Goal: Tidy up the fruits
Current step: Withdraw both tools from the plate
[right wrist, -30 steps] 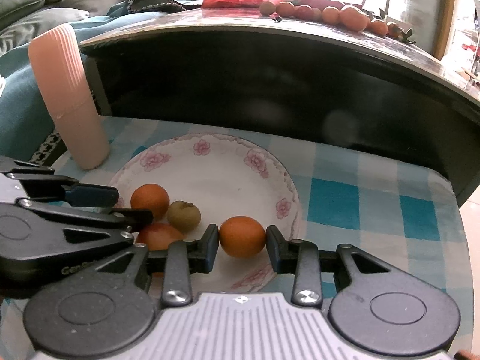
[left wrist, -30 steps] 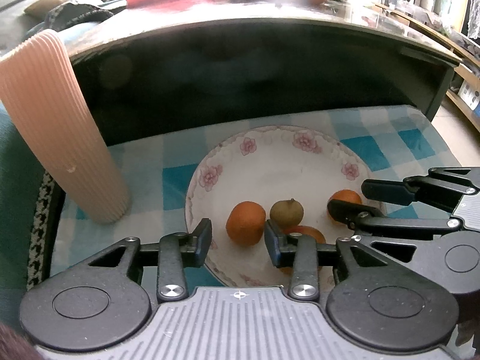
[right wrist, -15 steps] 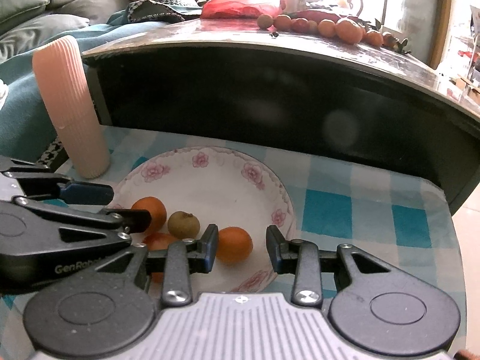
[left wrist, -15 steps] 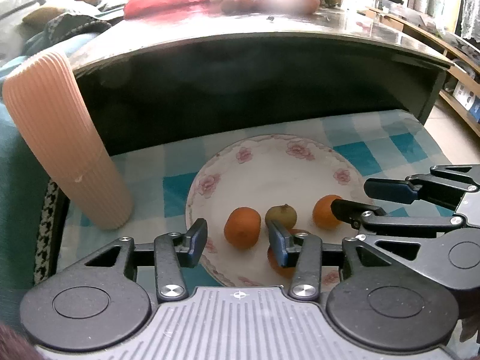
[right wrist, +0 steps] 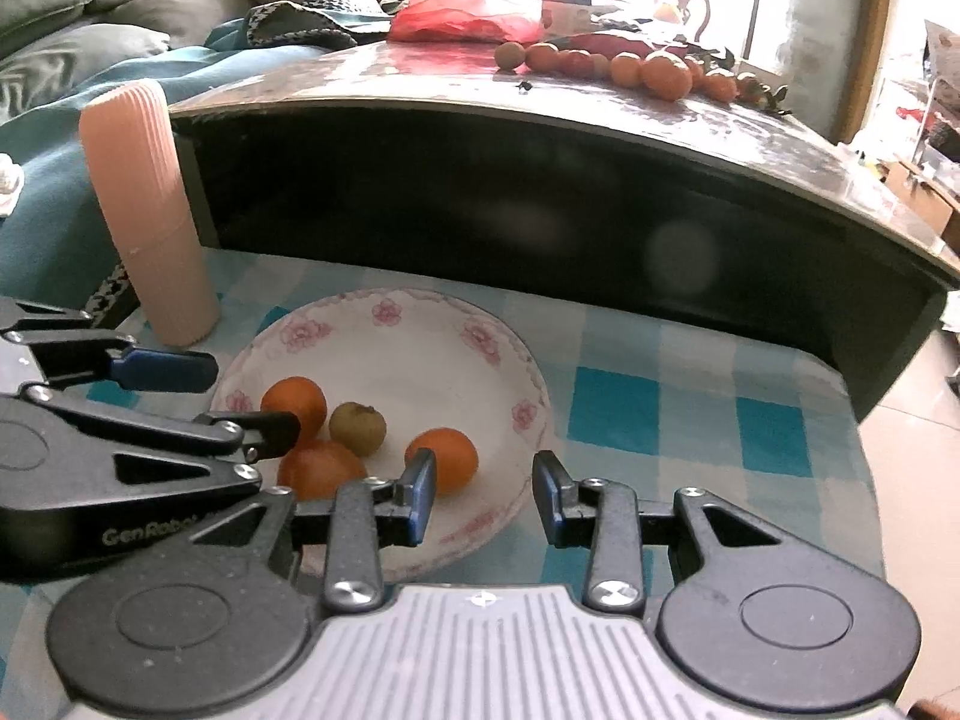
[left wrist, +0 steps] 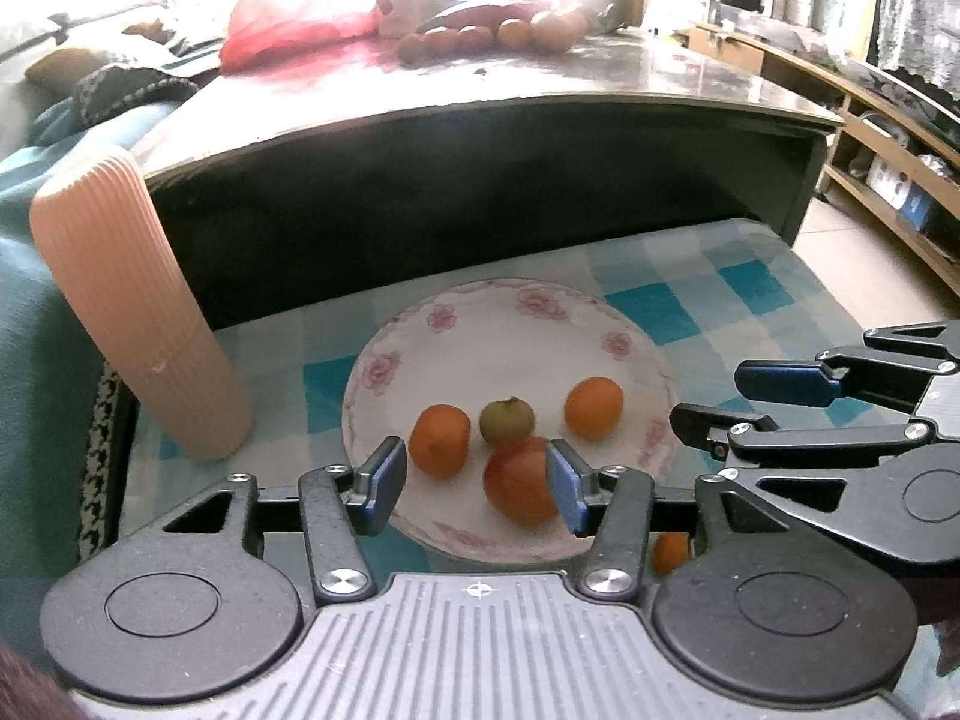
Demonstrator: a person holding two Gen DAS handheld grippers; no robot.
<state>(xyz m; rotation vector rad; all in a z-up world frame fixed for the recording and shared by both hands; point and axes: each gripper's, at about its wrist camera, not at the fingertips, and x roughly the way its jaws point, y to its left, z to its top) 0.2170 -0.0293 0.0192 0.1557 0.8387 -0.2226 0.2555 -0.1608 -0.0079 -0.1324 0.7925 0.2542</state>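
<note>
A white floral plate [left wrist: 522,330] [right wrist: 420,354] lies on the blue checked cloth. On it sit two small oranges [left wrist: 439,439] [left wrist: 593,399], a green-brown fruit [left wrist: 506,420] and a larger red-orange fruit [left wrist: 519,489]. My left gripper [left wrist: 474,483] is open above the plate's near edge, empty. My right gripper [right wrist: 483,495] is open and empty above the plate's right rim, with one orange [right wrist: 447,459] just past its left finger. Another small orange [left wrist: 671,552] lies off the plate under the left gripper.
A ribbed pink cylinder [left wrist: 132,306] [right wrist: 147,210] stands left of the plate. A dark table [right wrist: 540,180] rises behind, with several fruits [right wrist: 630,66] and a red bag [right wrist: 468,6] on top. The cloth's edge drops to the floor at right.
Both grippers have drawn back and risen from the plate. The right gripper has left the orange it stood around. The fruits stay on the plate.
</note>
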